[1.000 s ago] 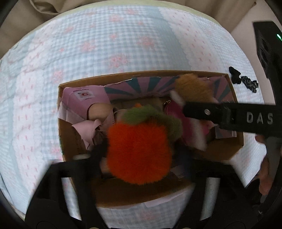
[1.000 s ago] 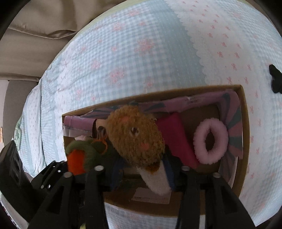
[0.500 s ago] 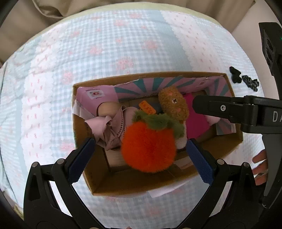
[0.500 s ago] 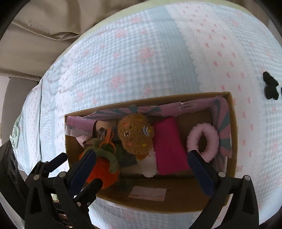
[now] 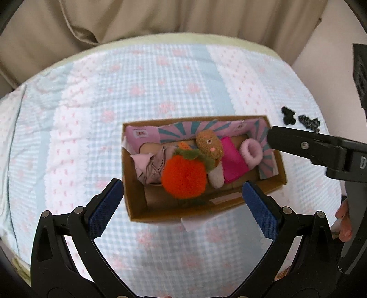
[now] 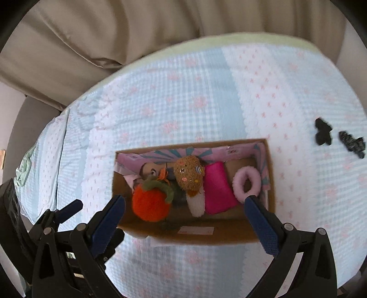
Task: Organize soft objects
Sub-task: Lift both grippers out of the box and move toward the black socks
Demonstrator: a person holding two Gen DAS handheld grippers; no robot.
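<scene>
Left wrist: orange plush (image 5: 183, 177) lies boxed beyond released left hand-held gripper (image 5: 181, 204); right released too.

A bed surface, covered by a quilt (image 5: 174, 75) in pale blue gingham and white panels with small pink flowers and scalloped seams. Beyond the quilt's far edge, a pale green trim (image 6: 240, 40) and then folds of beige fabric (image 5: 142, 18); right of the quilt, a plain off-white wall (image 5: 330, 52). Soft, even daylight over the quilt, without hard shadows.
</scene>
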